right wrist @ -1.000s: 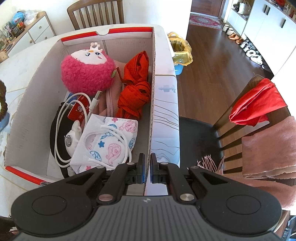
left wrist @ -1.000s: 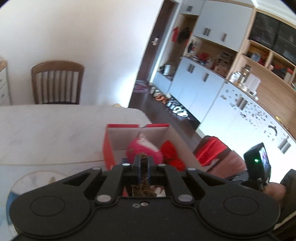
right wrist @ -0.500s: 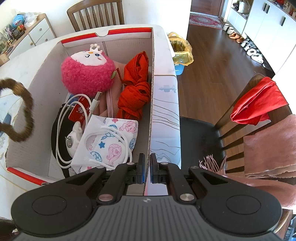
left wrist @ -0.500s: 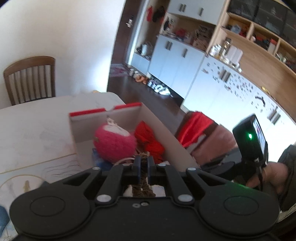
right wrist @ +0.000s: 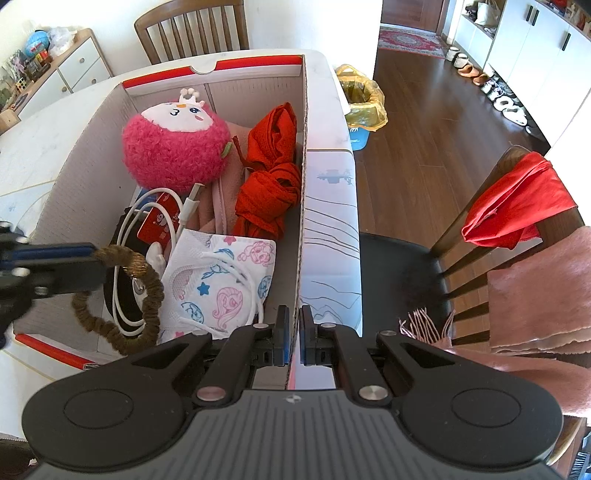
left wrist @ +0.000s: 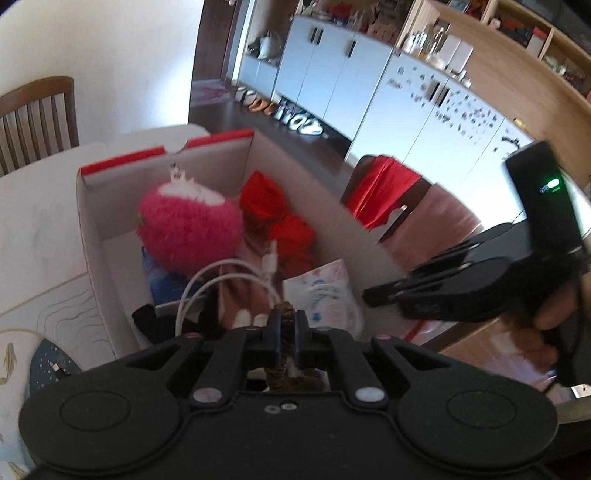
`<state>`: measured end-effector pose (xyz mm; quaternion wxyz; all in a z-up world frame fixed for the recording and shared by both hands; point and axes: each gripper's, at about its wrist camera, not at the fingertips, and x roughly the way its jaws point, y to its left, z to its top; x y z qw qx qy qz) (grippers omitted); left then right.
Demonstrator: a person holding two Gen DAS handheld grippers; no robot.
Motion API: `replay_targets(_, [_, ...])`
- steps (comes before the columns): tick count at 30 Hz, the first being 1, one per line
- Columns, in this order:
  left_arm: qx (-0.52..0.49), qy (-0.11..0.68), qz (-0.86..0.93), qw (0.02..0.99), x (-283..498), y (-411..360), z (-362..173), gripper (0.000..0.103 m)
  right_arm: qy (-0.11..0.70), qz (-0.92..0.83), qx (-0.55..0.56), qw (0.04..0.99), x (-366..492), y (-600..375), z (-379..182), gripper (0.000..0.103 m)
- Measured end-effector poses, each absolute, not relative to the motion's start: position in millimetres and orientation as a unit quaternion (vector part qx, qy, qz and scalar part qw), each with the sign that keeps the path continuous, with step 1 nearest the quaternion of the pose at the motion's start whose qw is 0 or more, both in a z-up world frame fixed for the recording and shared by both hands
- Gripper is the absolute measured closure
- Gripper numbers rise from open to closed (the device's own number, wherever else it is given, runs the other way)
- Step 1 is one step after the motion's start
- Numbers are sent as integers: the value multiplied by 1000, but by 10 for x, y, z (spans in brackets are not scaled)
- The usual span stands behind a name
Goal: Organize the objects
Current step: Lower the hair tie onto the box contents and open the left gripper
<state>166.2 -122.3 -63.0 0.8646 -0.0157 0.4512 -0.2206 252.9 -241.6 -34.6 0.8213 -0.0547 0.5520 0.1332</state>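
Note:
An open cardboard box [right wrist: 306,110] with red edges stands on the white table. It holds a pink plush toy [right wrist: 173,147], a red cloth [right wrist: 273,177], a white cable [right wrist: 129,236] and a printed face mask [right wrist: 221,280]. My left gripper [left wrist: 286,325] is shut on a brown hair tie [right wrist: 122,299], which hangs over the box's near left part, above the cable. It also shows in the left wrist view [left wrist: 284,310]. My right gripper [right wrist: 291,332] is shut on the box's right wall at its near corner.
A chair [right wrist: 509,236] with a red garment and a pink scarf stands to the right of the table. A bin with a yellow bag [right wrist: 364,107] sits on the floor beyond. Another chair [right wrist: 192,29] stands behind the table. A blue coaster [left wrist: 51,365] lies left of the box.
My left gripper has carried the hair tie rightward from outside the box's left wall to over its inside. The right gripper has stayed on the box wall.

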Motion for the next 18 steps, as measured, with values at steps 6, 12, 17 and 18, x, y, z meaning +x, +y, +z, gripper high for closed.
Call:
replay_targets(6, [21,473,-202,857,1728,-1240,-754,98,552,133,-54,821,2530,-2415,-346,98])
replay_targets(12, [38,496,-194,846,1767,-1261,-845,91,552,133,-54,821,2528,-2416,-347,98])
replay_targets(17, [41,503,-192,842,1758,-1266,-866,83,552,133,-54,821,2526,-2421,-346,98])
replay_targets(18, [41,503,-192,842,1749,-1275,-856,80,552,133,-54,821,2526,-2421,-346,98])
